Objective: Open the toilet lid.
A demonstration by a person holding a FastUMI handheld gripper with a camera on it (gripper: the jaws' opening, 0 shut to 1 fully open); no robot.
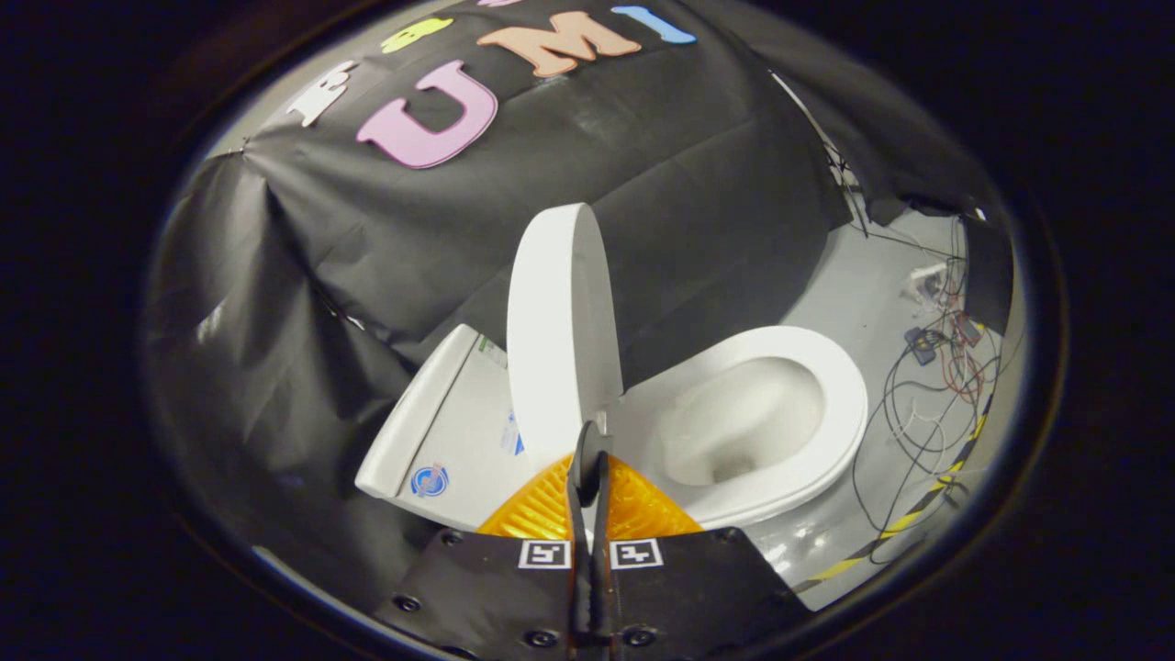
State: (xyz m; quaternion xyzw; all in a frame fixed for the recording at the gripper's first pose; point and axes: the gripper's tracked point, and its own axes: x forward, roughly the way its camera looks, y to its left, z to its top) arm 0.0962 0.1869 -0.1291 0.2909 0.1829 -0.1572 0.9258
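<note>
Gripper view: raised lid just beyond closed fingers

Tool fingertips hide lid hinge — grip unclear.

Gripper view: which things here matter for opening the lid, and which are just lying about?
For the job:
- toilet lid, raised upright
- toilet seat, down
- claw, fingers together at the lid's base
- cistern

Lying about:
- tangled cables
- striped floor tape

Raised lid blocks ahead of the closed claw; bowl open.
</note>
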